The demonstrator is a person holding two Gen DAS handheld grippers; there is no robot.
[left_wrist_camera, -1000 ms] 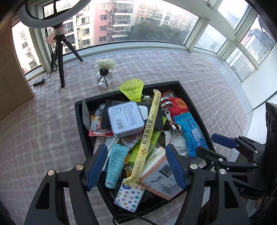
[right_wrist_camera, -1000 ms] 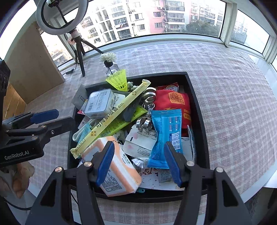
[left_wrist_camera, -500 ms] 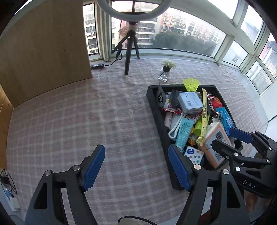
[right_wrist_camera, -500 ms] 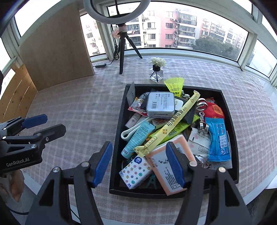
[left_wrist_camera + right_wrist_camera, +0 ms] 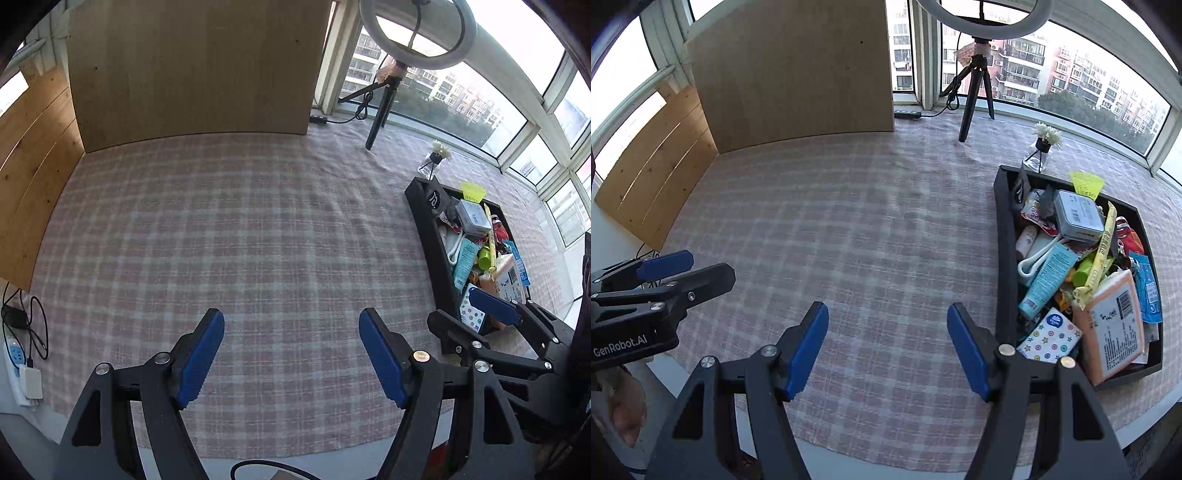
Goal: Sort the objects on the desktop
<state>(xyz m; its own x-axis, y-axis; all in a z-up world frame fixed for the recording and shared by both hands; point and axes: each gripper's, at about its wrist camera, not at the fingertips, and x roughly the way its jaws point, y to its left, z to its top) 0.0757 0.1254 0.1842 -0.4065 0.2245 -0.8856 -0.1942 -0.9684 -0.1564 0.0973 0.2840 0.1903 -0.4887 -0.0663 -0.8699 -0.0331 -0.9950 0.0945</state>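
Left tool point(image 5: 291, 354) and right tool point(image 5: 886, 347) both spread, gripping nothing, hovering over bare plaid-clothed table point(image 5: 849, 229). Black rectangular tray point(image 5: 1004, 258) heaped with mixed packets sitting at 3 o'clock. Step unclear: either pre-pick or between picks.

The worktop point(image 5: 871, 221) wears a pink-and-grey plaid cloth. The tray point(image 5: 1004, 258) is black. In it lie a grey tin point(image 5: 1078, 216), a teal tube point(image 5: 1047, 282), a yellow strip point(image 5: 1102, 254), an orange-and-white pack point(image 5: 1112, 325), a blue sachet point(image 5: 1148, 291) and a white pack point(image 5: 1051, 339) with coloured dots. Both claws, left point(image 5: 291, 356) and right point(image 5: 888, 349), are black with blue pads.
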